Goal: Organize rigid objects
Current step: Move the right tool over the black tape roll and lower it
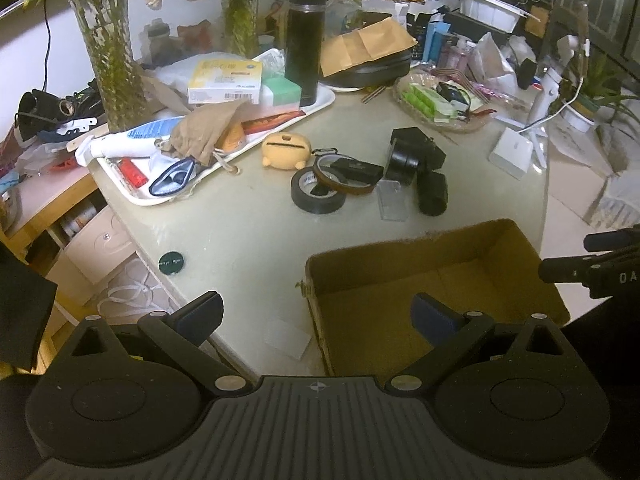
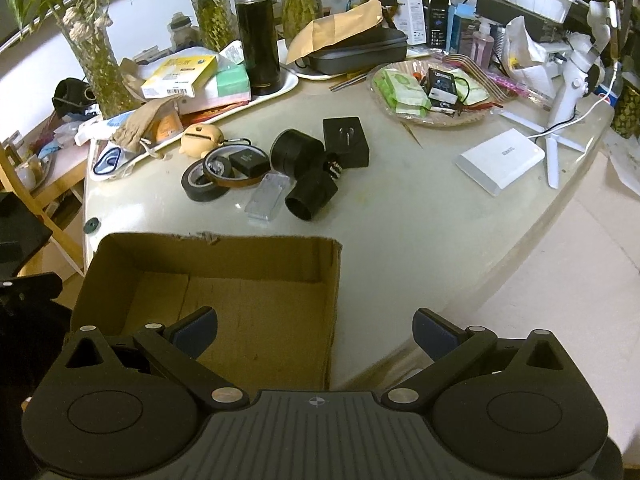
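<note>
An empty open cardboard box (image 1: 440, 280) (image 2: 224, 296) sits at the near edge of the pale table. Beyond it lies a cluster: a black tape roll (image 1: 318, 192) (image 2: 202, 186), a brown tape ring (image 2: 230, 172), a small black box (image 2: 248, 160), a clear plastic case (image 1: 394, 200) (image 2: 266, 198), two black cylinders (image 2: 296, 152) (image 2: 310, 194), a black block (image 2: 346, 142) and a yellow pig-shaped case (image 1: 286, 150) (image 2: 200, 136). My left gripper (image 1: 316, 316) is open and empty at the box's left wall. My right gripper (image 2: 316, 330) is open and empty over the box's right wall.
A white tray (image 1: 320, 100) with boxes, a pouch and a tall black flask (image 1: 304, 40) stands at the back left. A snack basket (image 2: 432, 92), a white box (image 2: 500, 160), a gimbal stand (image 2: 568, 80) and glass vases (image 1: 108, 60) crowd the back. A small round cap (image 1: 171, 263) lies near the left edge.
</note>
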